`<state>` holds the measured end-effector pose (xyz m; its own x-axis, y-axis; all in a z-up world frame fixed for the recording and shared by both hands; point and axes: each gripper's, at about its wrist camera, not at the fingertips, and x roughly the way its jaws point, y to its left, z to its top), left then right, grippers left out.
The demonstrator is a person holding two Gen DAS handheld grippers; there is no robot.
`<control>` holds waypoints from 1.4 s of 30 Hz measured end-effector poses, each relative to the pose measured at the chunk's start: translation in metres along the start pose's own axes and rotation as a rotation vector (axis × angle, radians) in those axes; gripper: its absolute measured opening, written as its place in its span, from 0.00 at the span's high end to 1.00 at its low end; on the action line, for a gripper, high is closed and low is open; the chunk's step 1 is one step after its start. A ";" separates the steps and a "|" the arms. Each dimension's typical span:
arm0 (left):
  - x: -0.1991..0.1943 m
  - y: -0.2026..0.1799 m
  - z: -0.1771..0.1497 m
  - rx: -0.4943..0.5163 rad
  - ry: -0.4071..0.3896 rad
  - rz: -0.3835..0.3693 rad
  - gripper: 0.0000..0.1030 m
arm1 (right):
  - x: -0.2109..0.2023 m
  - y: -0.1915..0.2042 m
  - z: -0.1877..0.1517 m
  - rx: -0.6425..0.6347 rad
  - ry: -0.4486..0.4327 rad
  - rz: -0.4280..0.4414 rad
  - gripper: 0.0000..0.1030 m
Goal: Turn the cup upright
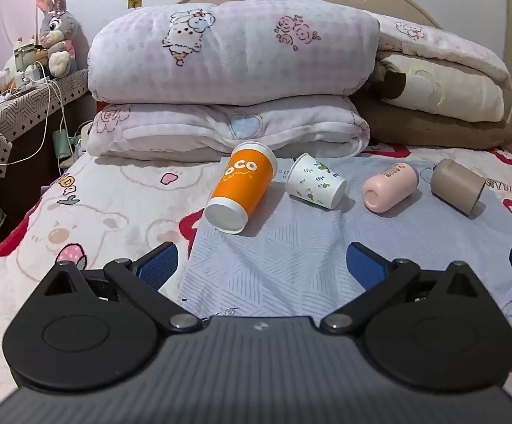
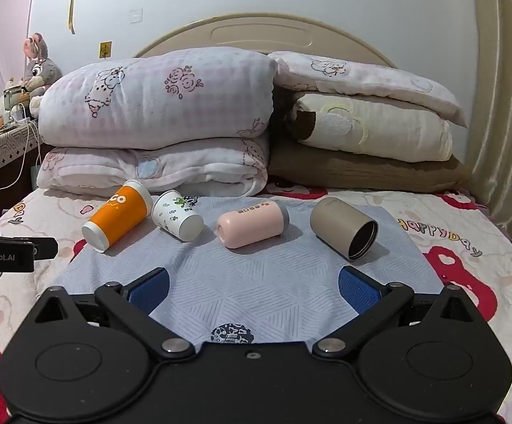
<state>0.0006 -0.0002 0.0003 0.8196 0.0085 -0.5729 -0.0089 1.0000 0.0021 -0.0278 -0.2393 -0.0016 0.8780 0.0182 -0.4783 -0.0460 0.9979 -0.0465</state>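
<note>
Several cups lie on their sides in a row on a light blue cloth (image 1: 273,258) (image 2: 256,282) on the bed: an orange cup (image 1: 242,187) (image 2: 118,215), a white leaf-print cup (image 1: 314,182) (image 2: 176,215), a pink cup (image 1: 390,185) (image 2: 252,224) and a taupe cup (image 1: 455,185) (image 2: 342,228). My left gripper (image 1: 261,265) is open and empty, hovering in front of the orange and white cups. My right gripper (image 2: 252,288) is open and empty, in front of the pink and taupe cups. The left gripper shows at the left edge of the right wrist view (image 2: 8,251).
Folded pink-and-white quilts (image 1: 231,81) (image 2: 157,123) and cream and brown bedding (image 1: 440,106) (image 2: 369,141) are stacked behind the cups against the headboard. A cluttered bedside table (image 1: 19,102) with cables and a plush rabbit (image 1: 56,28) stands left. A curtain (image 2: 503,106) hangs right.
</note>
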 end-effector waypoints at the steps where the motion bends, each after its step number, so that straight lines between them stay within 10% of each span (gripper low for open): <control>1: 0.000 -0.001 0.000 0.000 -0.004 0.006 0.00 | 0.000 0.000 0.000 -0.007 0.003 0.000 0.00; 42: 0.002 0.006 -0.004 -0.013 -0.026 -0.038 0.00 | 0.002 -0.003 -0.002 0.012 0.020 -0.009 0.00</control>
<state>0.0002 0.0055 -0.0039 0.8343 -0.0292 -0.5506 0.0152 0.9994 -0.0300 -0.0273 -0.2427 -0.0042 0.8688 0.0078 -0.4951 -0.0322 0.9986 -0.0409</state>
